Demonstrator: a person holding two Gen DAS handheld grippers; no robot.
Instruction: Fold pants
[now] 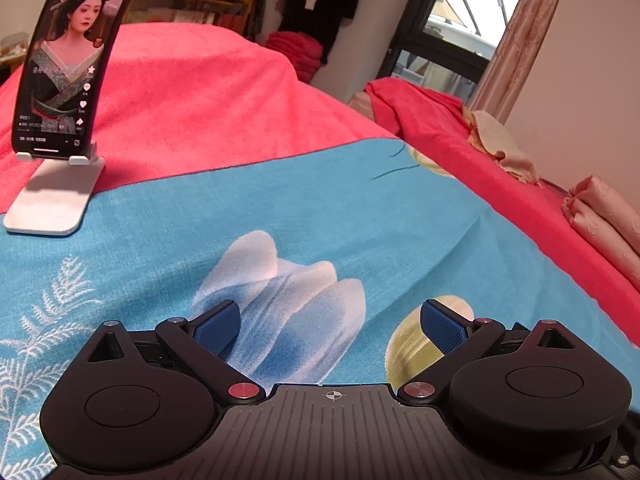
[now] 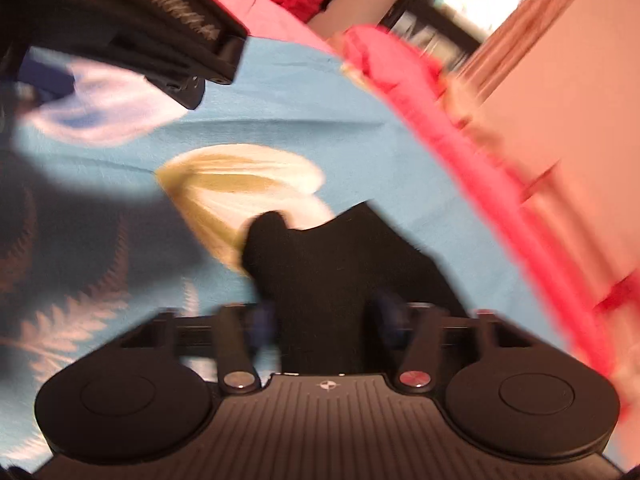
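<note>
Two tools over a bed spread with a blue printed sheet [image 1: 160, 216] on a pink blanket [image 1: 192, 88]. Toward the bed's far left edge, a phone [image 1: 70, 56] propped upright on a white stand [image 1: 52, 204]. Left tool [image 1: 330, 320] spread wide, blue fingers [image 1: 218, 322] clear of everything, bare sheet between. Right tool [image 2: 324, 312] narrowed onto a bunch of black pants [image 2: 340, 256], cloth filling the gap between the pads, near the sheet's right edge; view blurred. Beyond, pink curtain [image 1: 520, 36] and window [image 1: 460, 12].
</note>
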